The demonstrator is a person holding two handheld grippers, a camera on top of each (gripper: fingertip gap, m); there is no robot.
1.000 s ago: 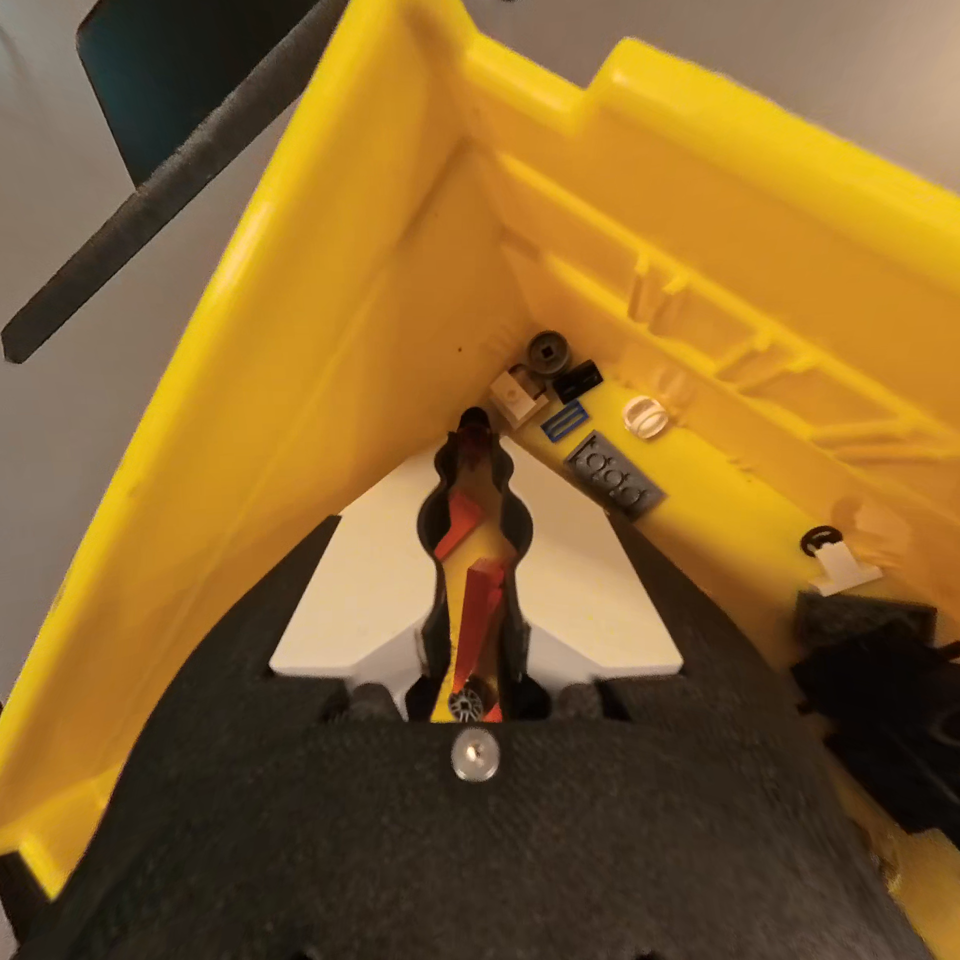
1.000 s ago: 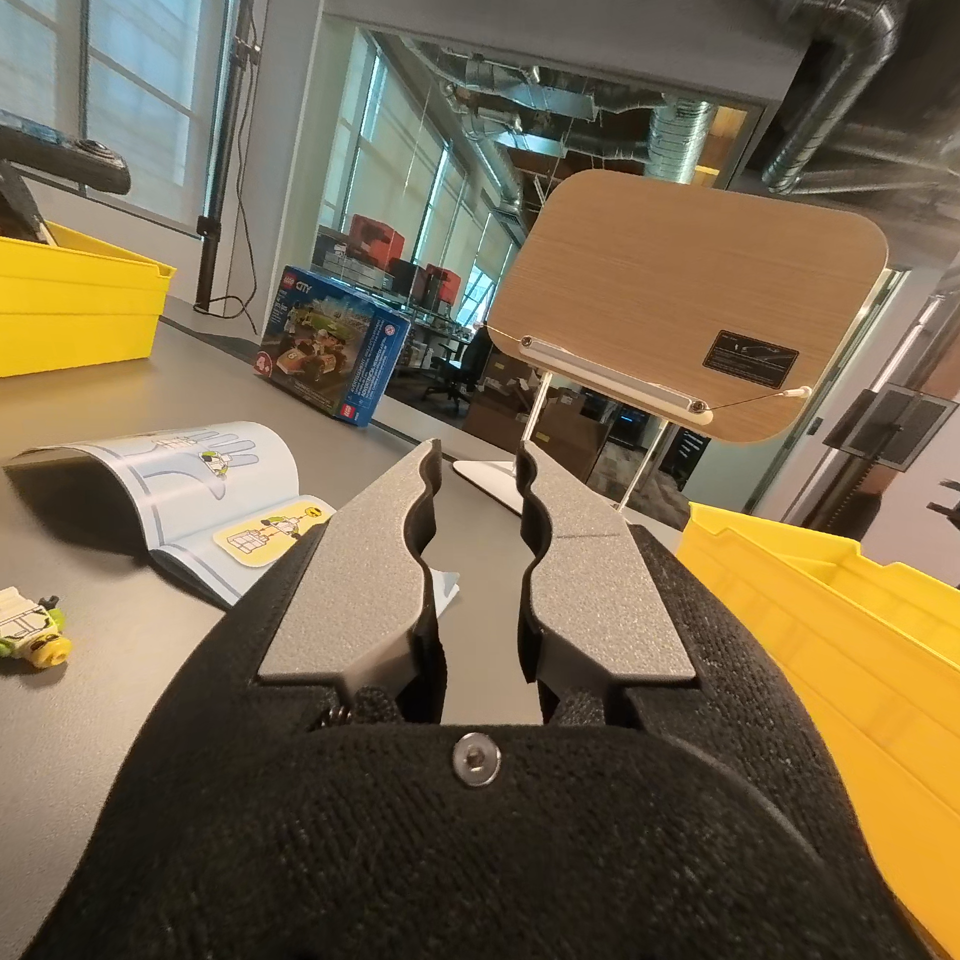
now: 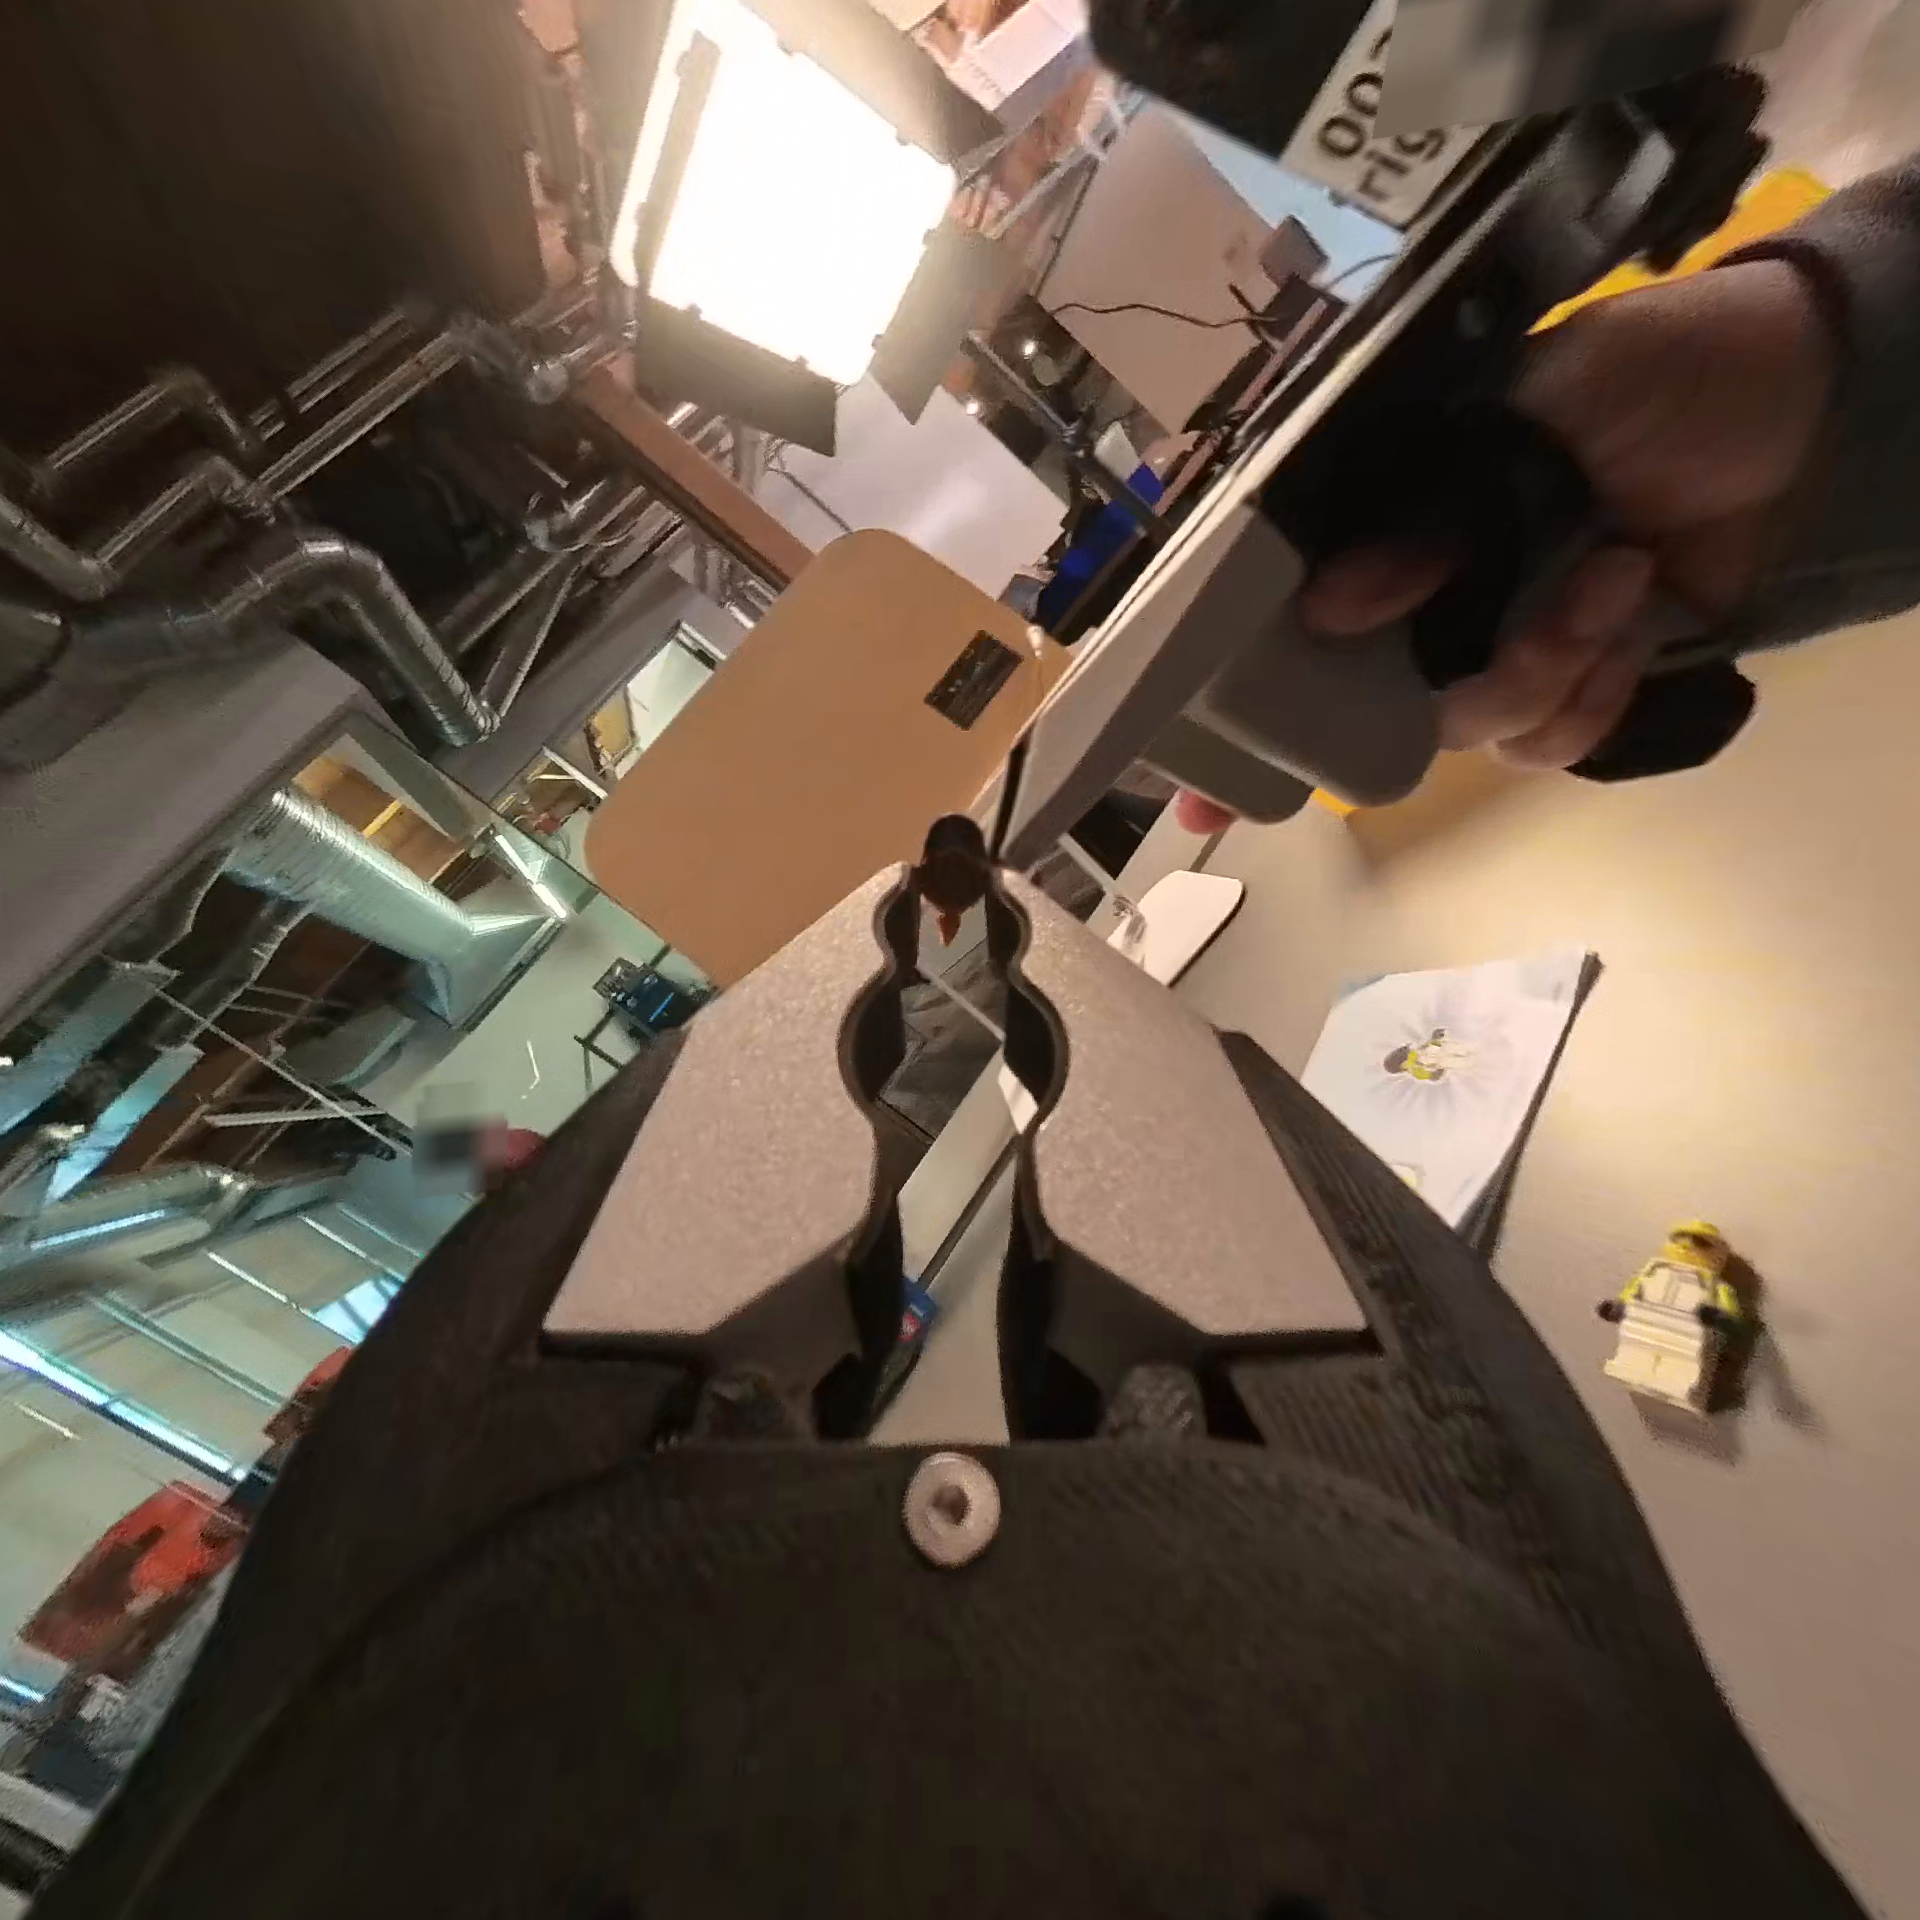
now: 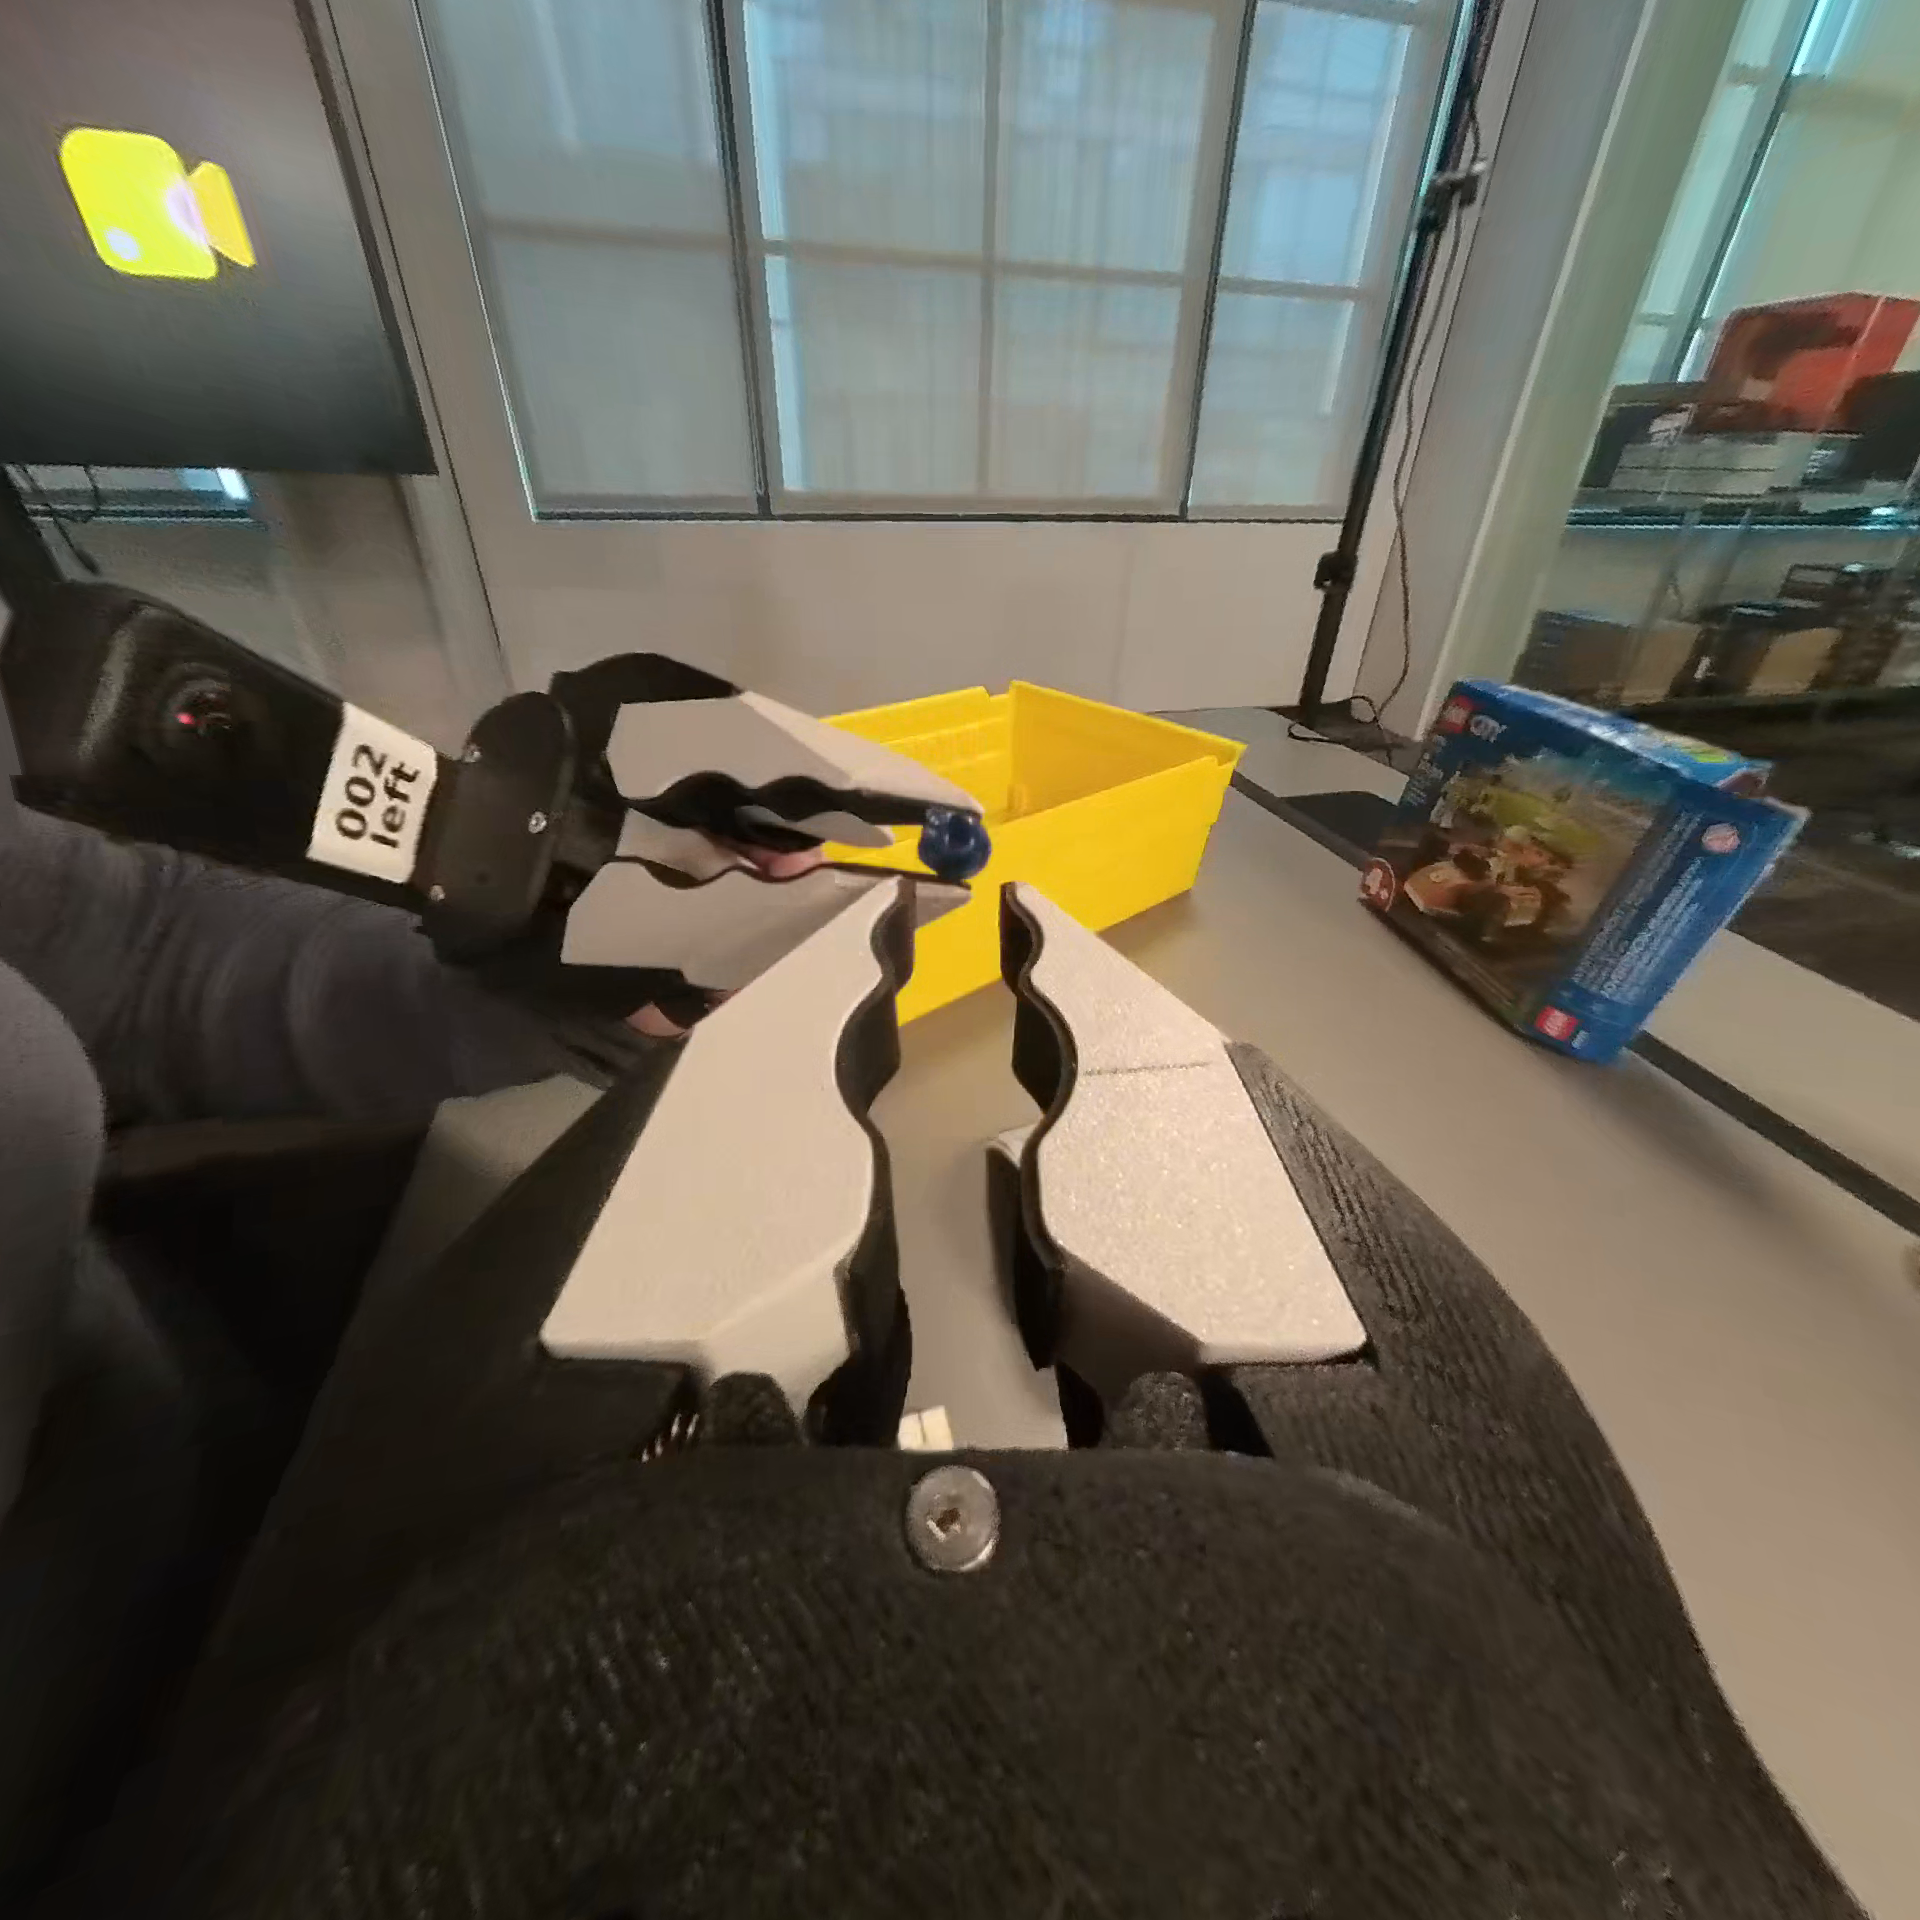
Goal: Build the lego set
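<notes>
My left gripper (image 3: 951, 883) is shut on a small dark round lego piece (image 3: 951, 868) at its tips and holds it in the air, tilted. In the right wrist view the left gripper (image 4: 925, 831) comes in from the left, and the piece (image 4: 953, 842) looks dark blue. My right gripper (image 4: 956, 904) is open and empty, with its tips just below the piece. In the left wrist view the right gripper (image 3: 1013, 831) is held by a hand (image 3: 1662, 540), and its tip is almost touching the piece.
A yellow bin (image 4: 1091, 831) stands on the grey table behind both grippers. A lego box (image 4: 1579, 862) stands at the right. An instruction booklet (image 3: 1455, 1070) and a minifigure (image 3: 1673, 1320) lie on the table. A wooden board stand (image 3: 810, 727) rises farther back. Left and right tips are no more than a few centimetres apart. Left tips and right tips are each some 15 cm from the minifigure (image 3: 1673, 1320).
My left gripper has come up out of the yellow bin with the small piece and now hangs tilted in the air. My right gripper has swung left to face it, still open.
</notes>
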